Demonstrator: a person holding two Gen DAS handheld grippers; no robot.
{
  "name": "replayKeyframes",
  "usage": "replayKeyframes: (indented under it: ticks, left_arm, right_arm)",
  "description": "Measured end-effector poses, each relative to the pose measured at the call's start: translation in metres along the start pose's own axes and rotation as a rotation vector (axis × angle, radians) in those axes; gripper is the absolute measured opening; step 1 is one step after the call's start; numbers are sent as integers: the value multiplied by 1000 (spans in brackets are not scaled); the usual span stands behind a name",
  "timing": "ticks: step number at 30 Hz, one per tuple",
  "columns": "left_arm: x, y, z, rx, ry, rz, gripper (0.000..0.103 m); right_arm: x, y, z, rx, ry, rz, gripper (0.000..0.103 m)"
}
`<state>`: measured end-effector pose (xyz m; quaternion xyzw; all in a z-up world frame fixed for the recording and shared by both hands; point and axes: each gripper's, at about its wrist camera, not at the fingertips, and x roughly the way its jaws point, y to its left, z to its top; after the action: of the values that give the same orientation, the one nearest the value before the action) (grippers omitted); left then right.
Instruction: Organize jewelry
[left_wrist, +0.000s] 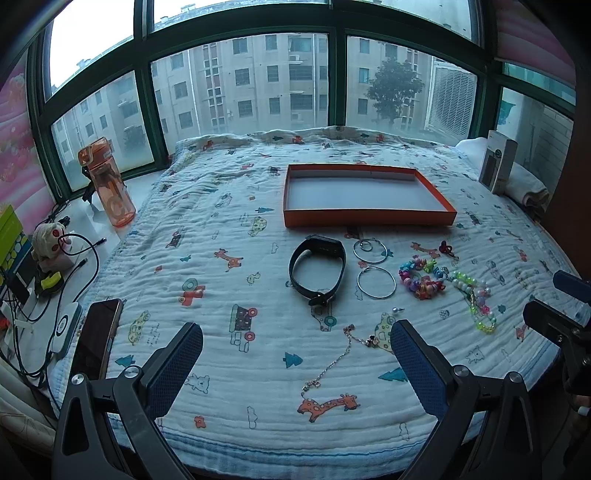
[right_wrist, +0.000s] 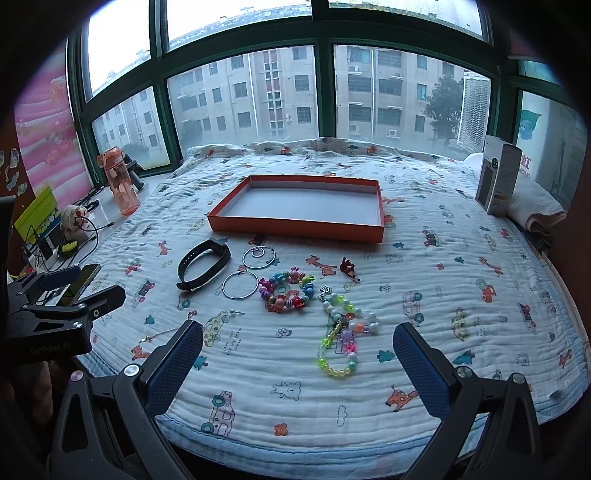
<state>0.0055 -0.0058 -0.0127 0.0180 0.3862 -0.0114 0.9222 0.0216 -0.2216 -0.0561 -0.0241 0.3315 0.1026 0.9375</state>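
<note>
An empty orange tray lies on the patterned blanket. In front of it lie a black band, two silver hoops, a colourful bead bracelet, a pearl-and-green bead strand, a small red piece and a thin chain. My left gripper is open above the chain. My right gripper is open, near the bead strand.
An orange bottle, cables, a plush toy and a phone sit at the left on the sill. A white box stands at the right on folded cloth. Windows run behind.
</note>
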Motion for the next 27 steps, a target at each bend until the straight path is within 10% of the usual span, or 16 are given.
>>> replayKeyframes:
  ticks: [21,27]
  left_arm:
    - [13,23,-9,28,22,-51,103]
    - [27,15,-25,52,81,-133,88]
  right_arm:
    - [14,-8,-1,1,36,19,103]
    - [28,-11,-9,-3,86,30,103]
